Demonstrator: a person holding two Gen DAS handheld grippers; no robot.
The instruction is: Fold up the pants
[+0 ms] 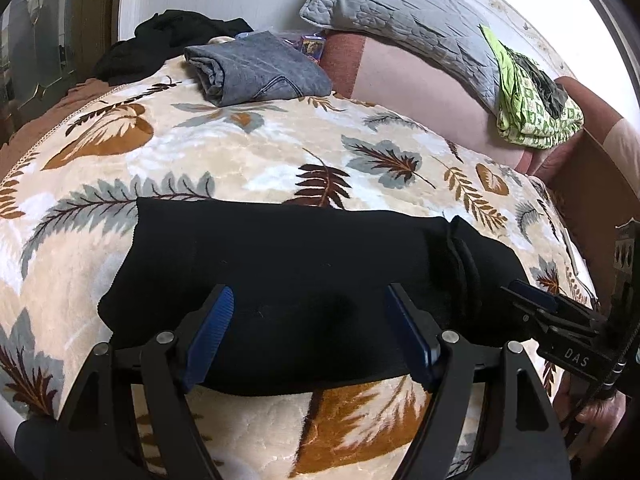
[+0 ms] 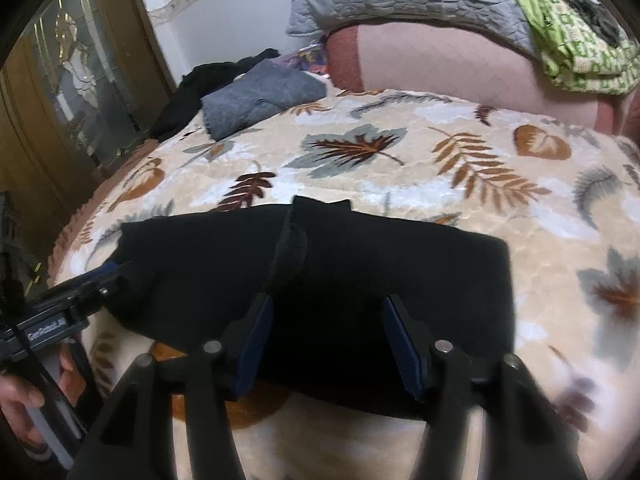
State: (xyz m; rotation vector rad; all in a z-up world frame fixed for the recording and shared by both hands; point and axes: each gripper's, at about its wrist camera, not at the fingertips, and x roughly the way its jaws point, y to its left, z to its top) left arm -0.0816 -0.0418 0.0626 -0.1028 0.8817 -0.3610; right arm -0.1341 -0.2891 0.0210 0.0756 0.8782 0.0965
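- The black pants [image 1: 288, 280] lie folded into a wide band across the leaf-print blanket [image 1: 248, 152] on the bed, near its front edge.
- The left hand-held gripper [image 1: 310, 336] hangs over the pants' near edge, its blue-padded fingers spread and holding nothing.
- The right hand-held gripper [image 2: 326, 344] is likewise spread above the pants' near edge, just right of a ridge of bunched cloth.
- Well behind, at the blanket's far side, sit folded grey jeans [image 1: 256, 70] with a heap of black clothing [image 1: 168, 40] beside them.
- A grey quilted pillow [image 1: 408, 20] leans on a pink bolster [image 1: 420, 92]; a green patterned garment [image 1: 532, 96] lies over it.
- A wooden cabinet with glass doors [image 2: 80, 80] stands left of the bed.
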